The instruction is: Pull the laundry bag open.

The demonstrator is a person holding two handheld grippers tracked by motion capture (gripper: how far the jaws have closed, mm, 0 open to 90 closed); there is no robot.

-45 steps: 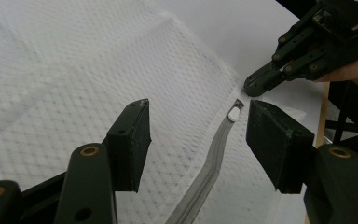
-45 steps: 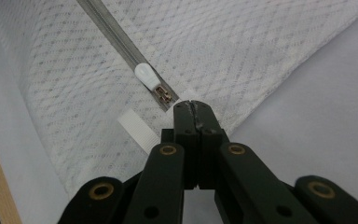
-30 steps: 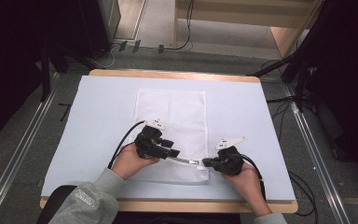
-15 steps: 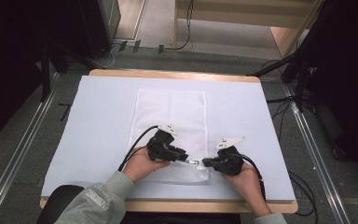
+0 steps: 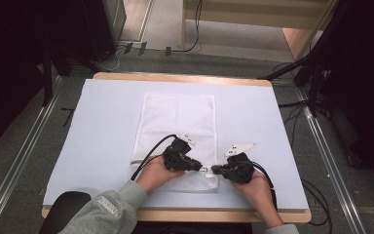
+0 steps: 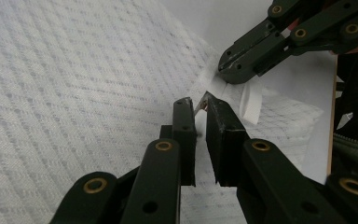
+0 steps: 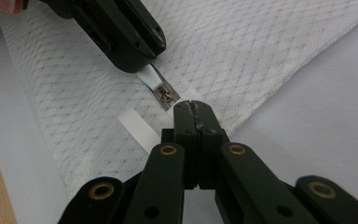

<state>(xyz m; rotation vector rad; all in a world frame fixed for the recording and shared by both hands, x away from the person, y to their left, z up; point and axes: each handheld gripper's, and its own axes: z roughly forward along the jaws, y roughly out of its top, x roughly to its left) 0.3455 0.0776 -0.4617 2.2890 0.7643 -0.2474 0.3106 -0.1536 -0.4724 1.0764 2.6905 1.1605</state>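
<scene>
A white mesh bag lies flat on the pale mat. Both grippers meet at its near right corner. My left gripper has just been closing, and its jaws now pinch the zipper pull, whose metal end sticks out past the tips; the left gripper view has the pull at the tips of the left gripper. My right gripper is shut on the bag's edge beside the pull, with the fabric bunched under its tips. A short white ribbon loop lies by it.
The mat covers a wooden table whose near edge runs under the person's forearms. Cables trail from both grippers. Metal floor rails flank the table, and dark equipment stands at the far left and right.
The left hand has moved right and slightly down along the bag's near edge toward the right gripper. Its jaws have narrowed onto the zipper pull. The right hand has stayed put.
</scene>
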